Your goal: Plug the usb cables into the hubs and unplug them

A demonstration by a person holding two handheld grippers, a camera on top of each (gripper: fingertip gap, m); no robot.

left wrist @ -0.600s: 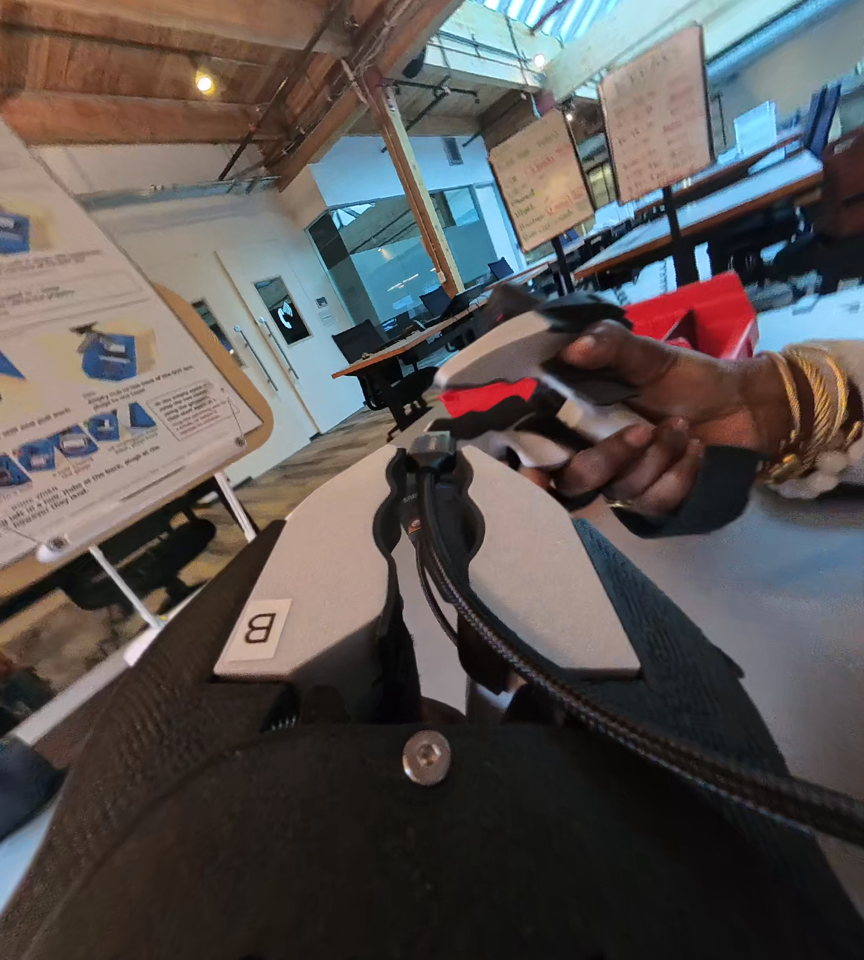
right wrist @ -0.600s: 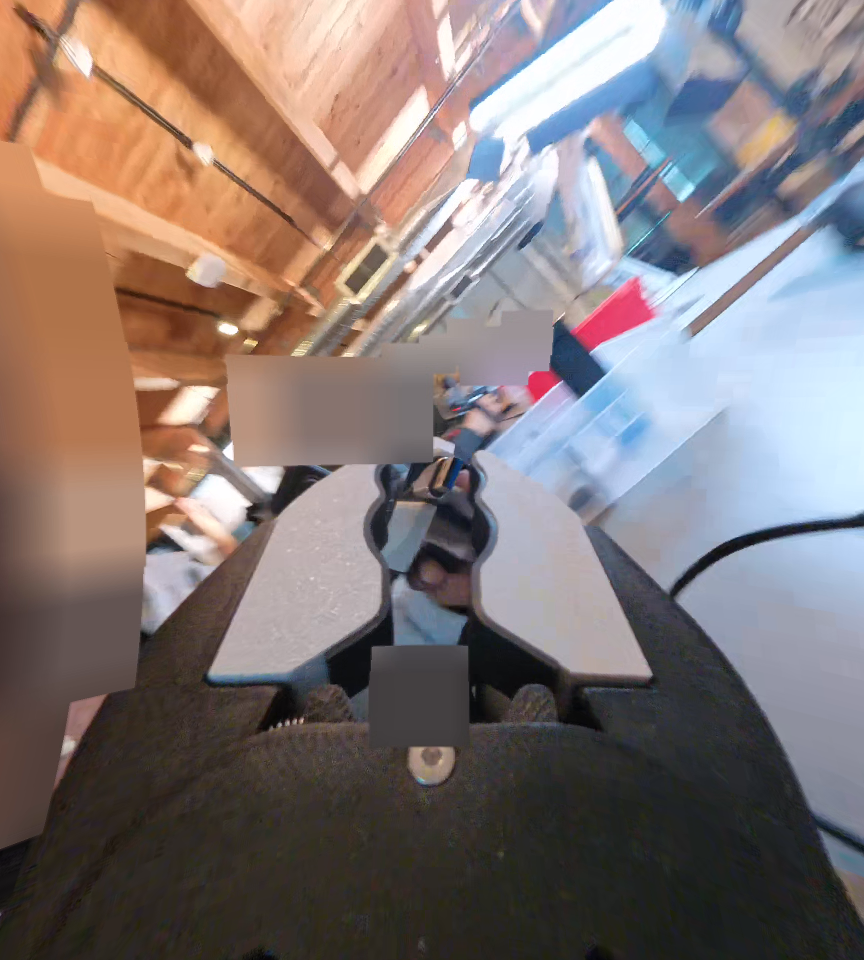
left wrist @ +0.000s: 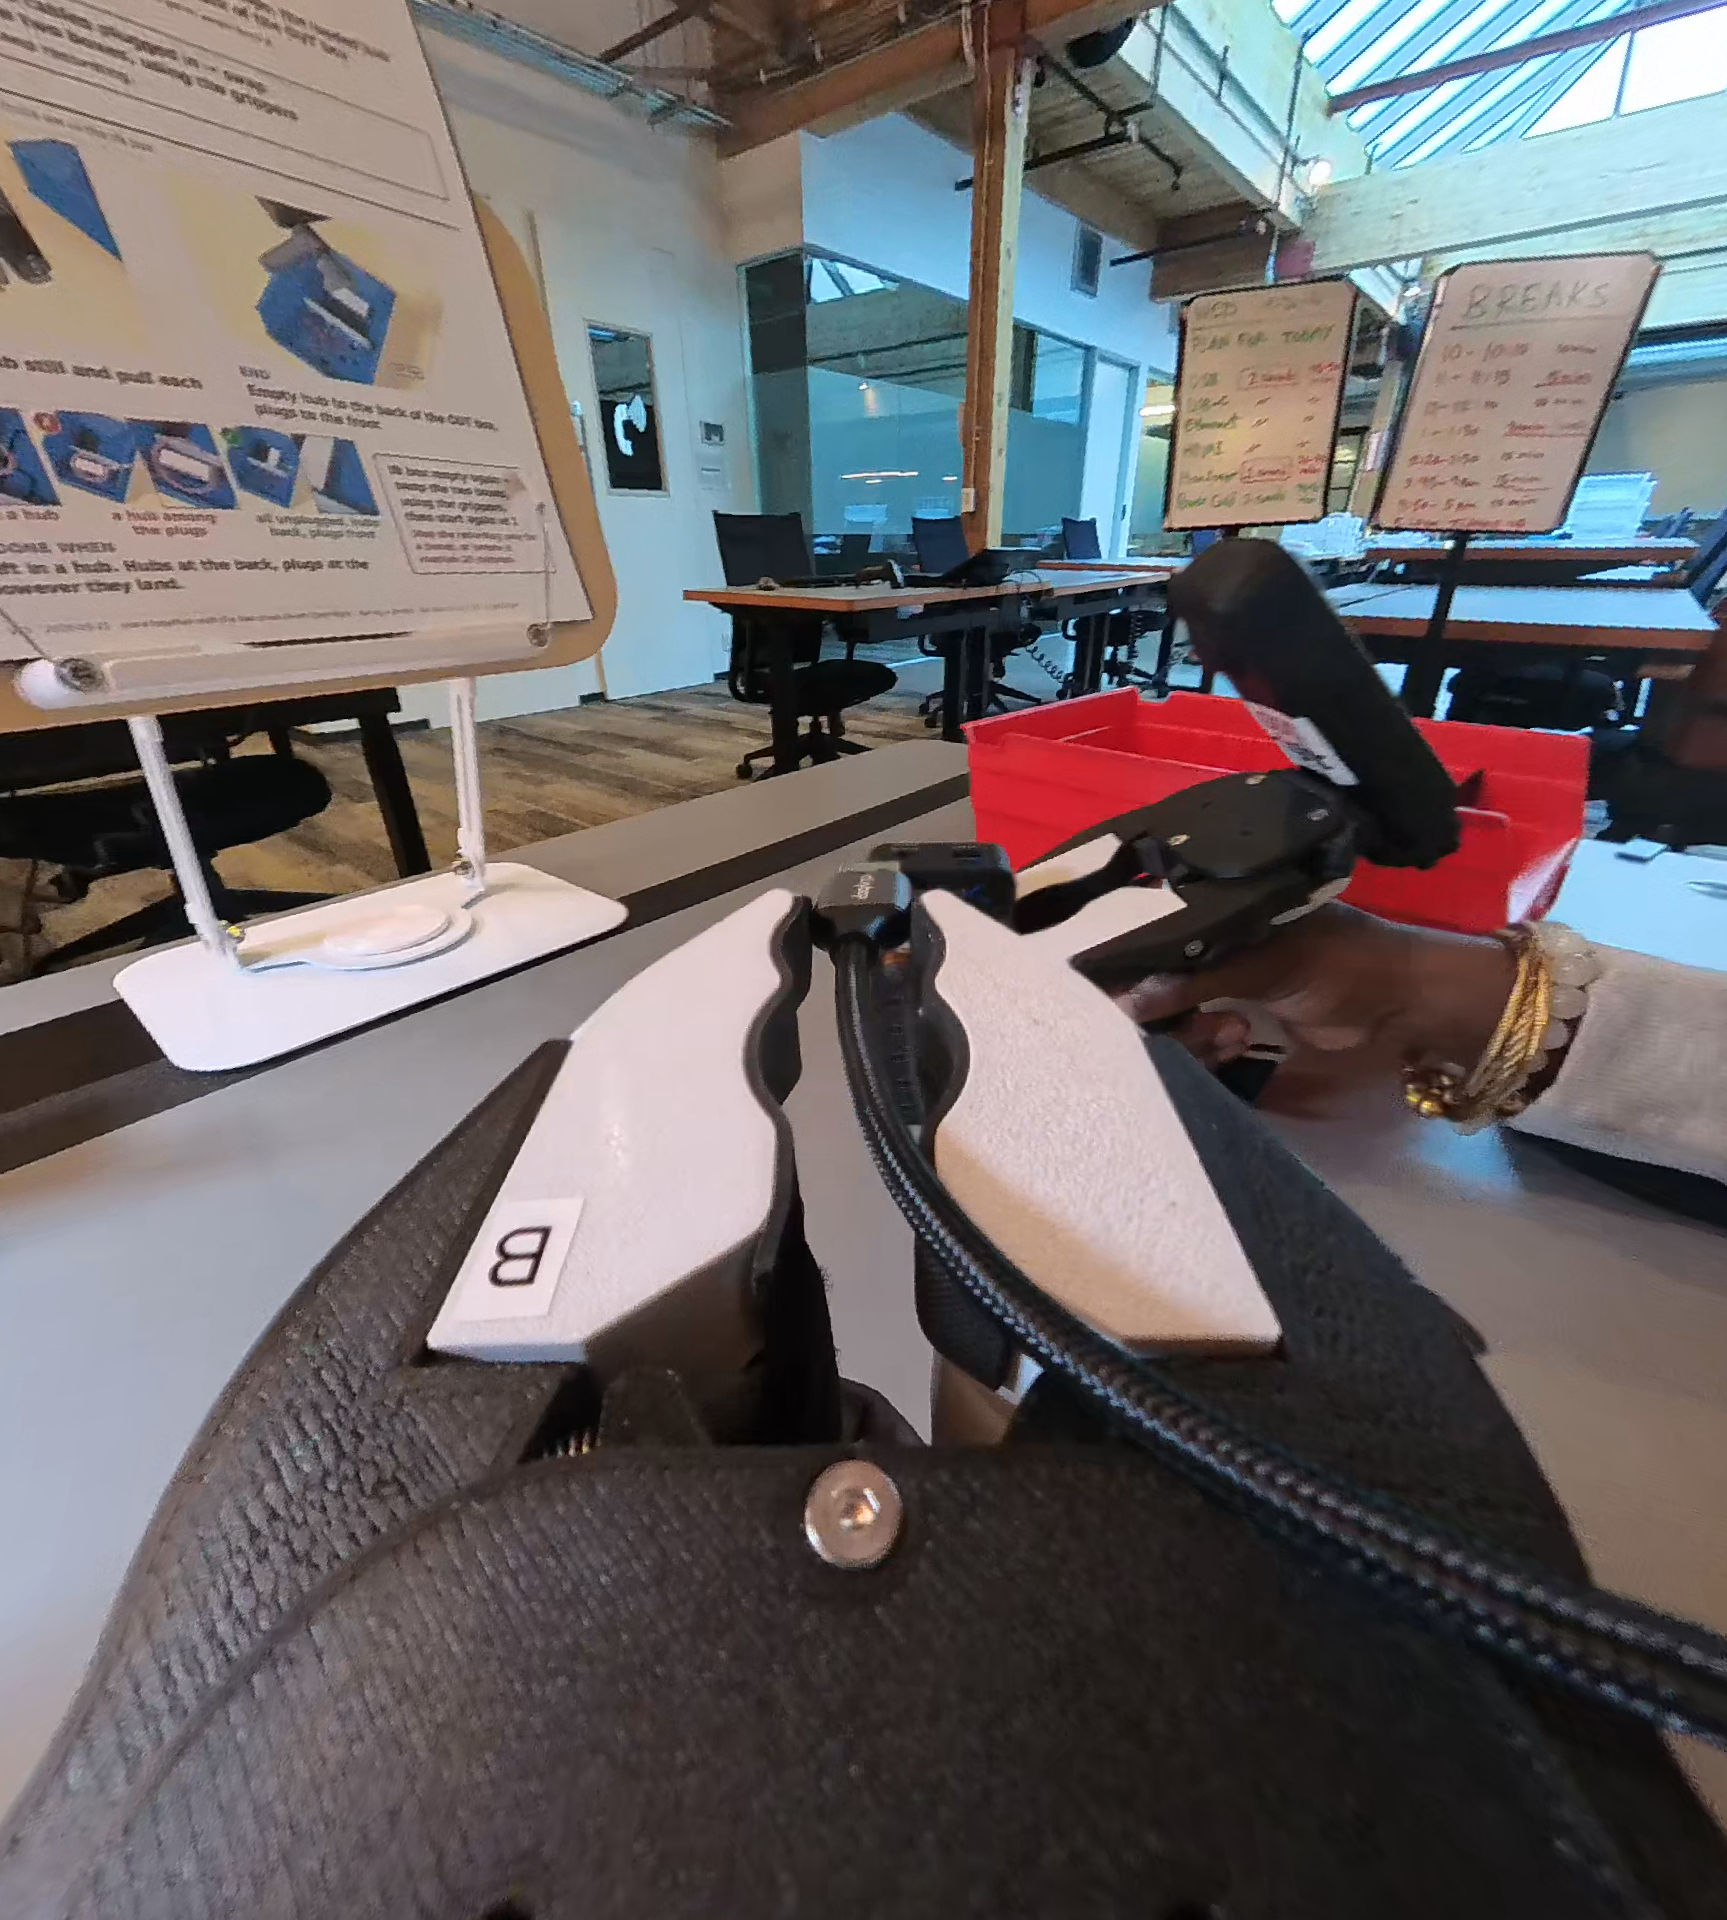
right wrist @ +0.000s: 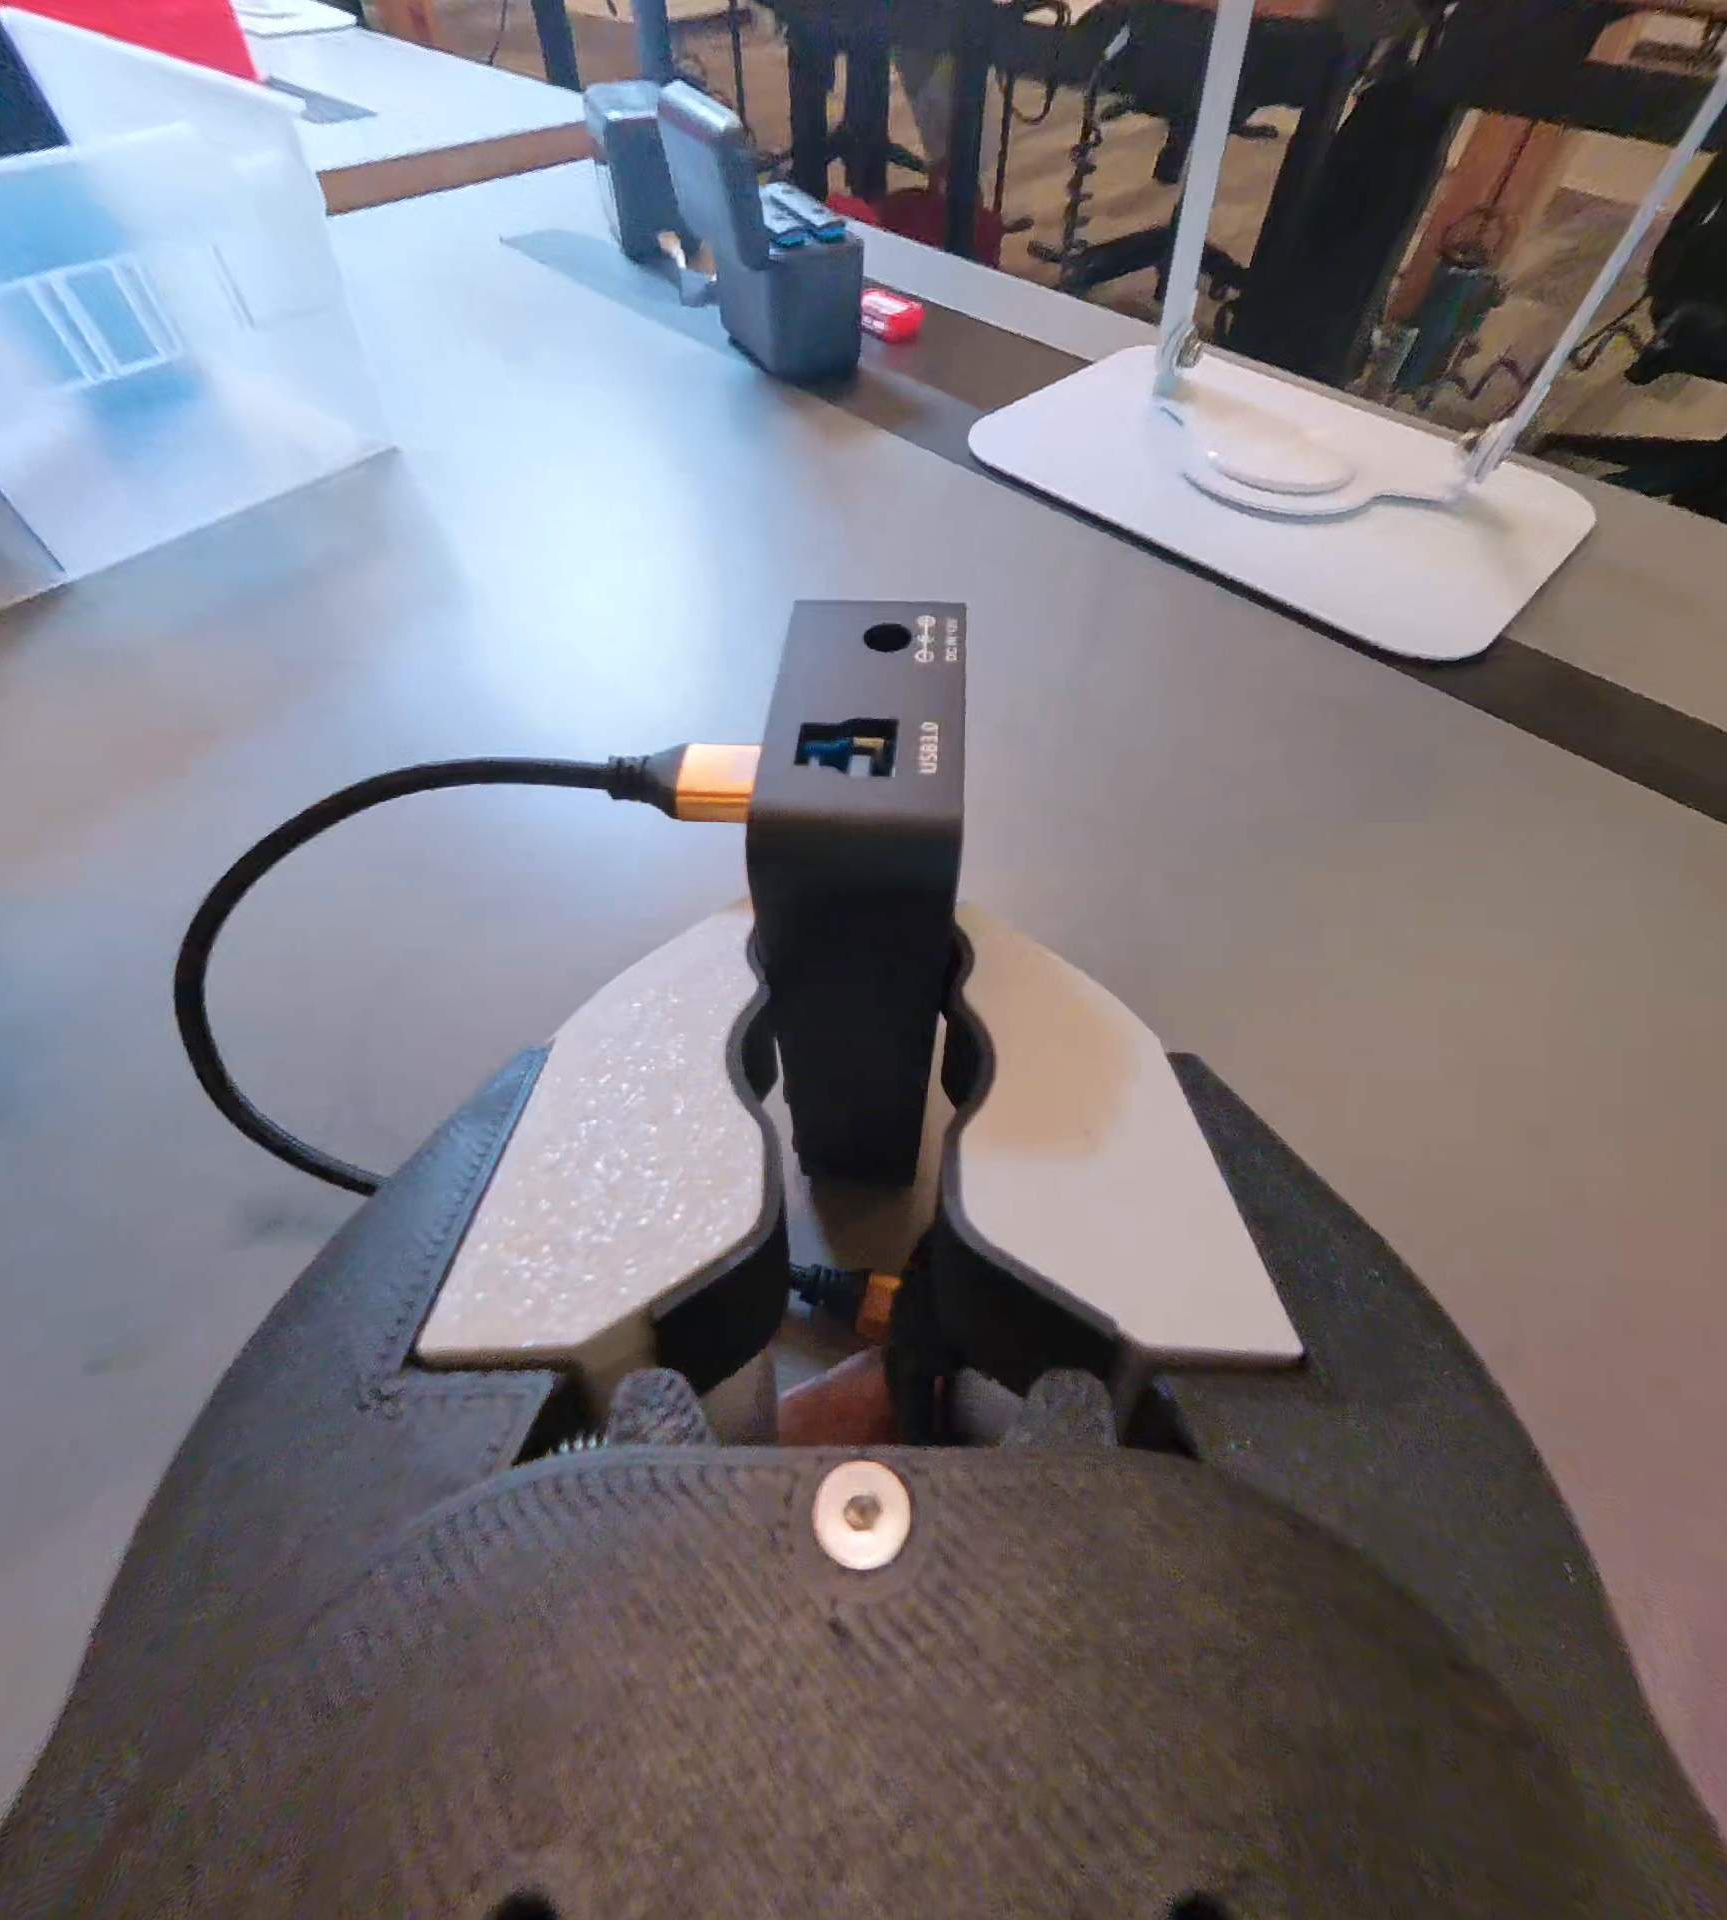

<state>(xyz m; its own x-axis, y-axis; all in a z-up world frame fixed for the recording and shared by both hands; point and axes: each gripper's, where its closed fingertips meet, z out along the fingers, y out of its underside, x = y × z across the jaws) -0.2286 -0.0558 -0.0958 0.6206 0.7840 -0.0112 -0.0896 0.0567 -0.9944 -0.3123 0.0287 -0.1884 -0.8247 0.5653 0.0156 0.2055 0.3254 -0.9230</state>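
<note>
My left gripper [left wrist: 861, 914] is shut on a black USB plug [left wrist: 864, 891]. Its braided black cable [left wrist: 1098, 1340] runs back between the fingers and off to the right. Just beyond the plug is a black hub [left wrist: 947, 864], held by my right gripper [left wrist: 1098, 899] in a person's hand [left wrist: 1295, 1013]. In the right wrist view my right gripper [right wrist: 854, 940] is shut on the hub [right wrist: 864, 862] and holds it upright above the grey table [right wrist: 1254, 935]. An orange-collared plug [right wrist: 719, 781] sits in the hub's left side. A blue-lined port [right wrist: 843, 750] facing me is empty.
A white stand base [left wrist: 371, 956] carries an instruction board [left wrist: 215, 364] at the table's far left. A red bin [left wrist: 1202, 758] stands behind the right gripper. The right wrist view shows translucent boxes [right wrist: 111, 312], grey cases [right wrist: 776, 270] and the stand base [right wrist: 1285, 499]. The grippers' ends are close to 15 cm from one another.
Both grippers have tilted down from the ceiling and room toward the table. The right gripper still holds the hub, now sharp in view. The left plug now sits close beside the hub.
</note>
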